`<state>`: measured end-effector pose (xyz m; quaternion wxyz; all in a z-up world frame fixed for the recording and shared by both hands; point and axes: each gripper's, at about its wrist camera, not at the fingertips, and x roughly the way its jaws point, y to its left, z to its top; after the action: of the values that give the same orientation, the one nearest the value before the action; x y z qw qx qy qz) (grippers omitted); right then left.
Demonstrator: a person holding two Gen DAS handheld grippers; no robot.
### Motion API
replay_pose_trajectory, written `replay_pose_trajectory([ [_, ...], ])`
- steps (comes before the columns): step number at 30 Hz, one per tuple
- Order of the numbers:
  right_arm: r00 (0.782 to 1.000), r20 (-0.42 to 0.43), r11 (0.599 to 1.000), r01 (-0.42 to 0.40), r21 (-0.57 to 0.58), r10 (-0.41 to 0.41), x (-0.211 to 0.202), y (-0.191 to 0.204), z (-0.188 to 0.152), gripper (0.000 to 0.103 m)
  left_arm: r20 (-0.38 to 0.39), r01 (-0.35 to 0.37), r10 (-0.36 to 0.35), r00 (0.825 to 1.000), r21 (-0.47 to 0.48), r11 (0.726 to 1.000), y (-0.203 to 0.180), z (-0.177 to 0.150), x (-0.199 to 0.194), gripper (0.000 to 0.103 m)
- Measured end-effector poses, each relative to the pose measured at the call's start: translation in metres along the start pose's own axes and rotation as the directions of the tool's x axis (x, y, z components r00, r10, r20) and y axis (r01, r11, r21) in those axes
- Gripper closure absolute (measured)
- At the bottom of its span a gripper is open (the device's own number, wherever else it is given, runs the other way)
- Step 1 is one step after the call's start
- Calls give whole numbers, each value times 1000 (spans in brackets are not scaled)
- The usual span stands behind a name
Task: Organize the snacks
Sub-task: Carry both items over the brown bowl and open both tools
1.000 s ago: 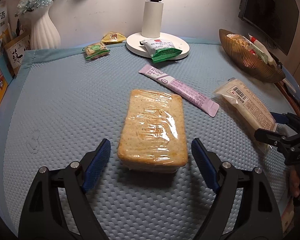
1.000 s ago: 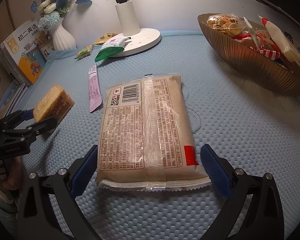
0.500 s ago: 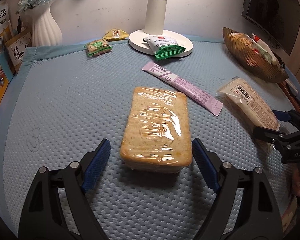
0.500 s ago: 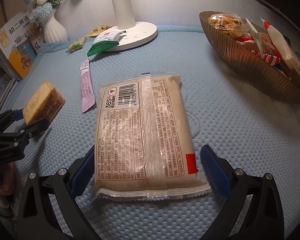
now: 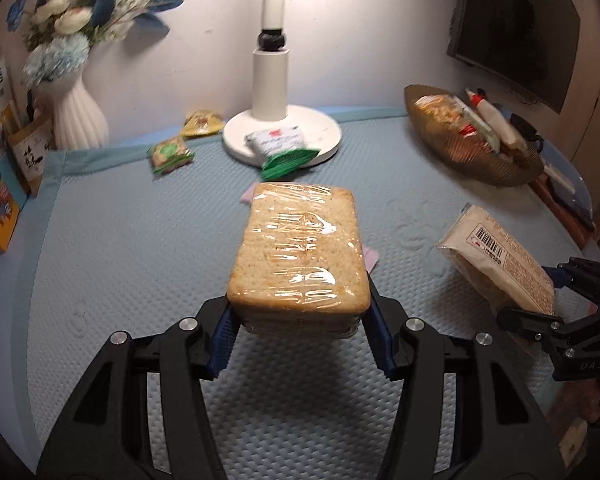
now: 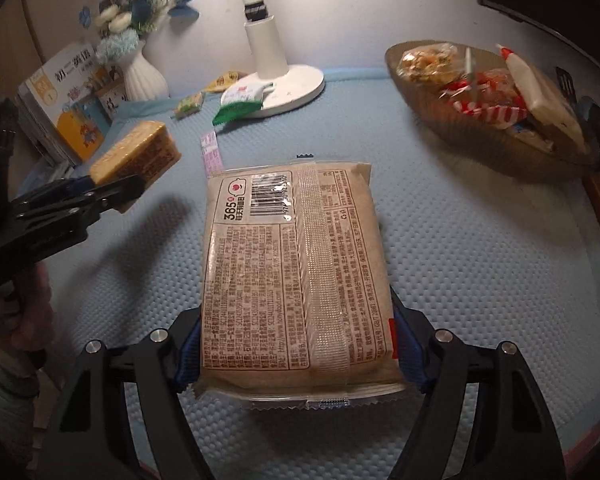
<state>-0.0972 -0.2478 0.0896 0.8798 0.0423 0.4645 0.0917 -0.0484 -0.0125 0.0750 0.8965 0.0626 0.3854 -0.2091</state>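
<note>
- Blue textured mat is lying under a white lamp, the landmark.
- Left gripper is clamping a cracker stack, lifted in front of the lamp.
- Right gripper is squeezing a tan packet; the snack bowl, right of the lamp, is probably the target, so both should be travelling level.

White wall, lit lamp, vase of flowers, books, dark screen, blue textured mat

The mat is light blue with a bumpy dot pattern. The cracker pack is golden brown under shiny clear wrap. The bread bag is tan with black writing — and a barcode. The bowl is brown with ridges.
</note>
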Motion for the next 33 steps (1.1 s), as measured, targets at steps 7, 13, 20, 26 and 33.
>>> replay_pose_trajectory([
  [7, 974, 206, 992, 71, 104, -92, -81, -67, 57, 28, 37, 157, -162, 986, 99, 983, -69, 79, 20, 48],
  [13, 968, 140, 962, 180, 203, -211, -51, -142, 146, 28, 42, 219, -230, 972, 181, 959, -134, 129, 66, 48],
  [20, 972, -48, 955, 234, 183, -229, 16, -175, 218, 28, 38, 227, -245, 969, 261, 938, -178, 147, 103, 48],
  [26, 967, 28, 952, 243, 188, -252, 6, -180, 233, 18, 42, 236, -253, 966, 246, 940, -182, 150, 119, 45],
  [33, 967, 121, 954, 191, 233, -224, -31, -178, 197, 17, 25, 239, -253, 967, 245, 940, -175, 137, 110, 28],
])
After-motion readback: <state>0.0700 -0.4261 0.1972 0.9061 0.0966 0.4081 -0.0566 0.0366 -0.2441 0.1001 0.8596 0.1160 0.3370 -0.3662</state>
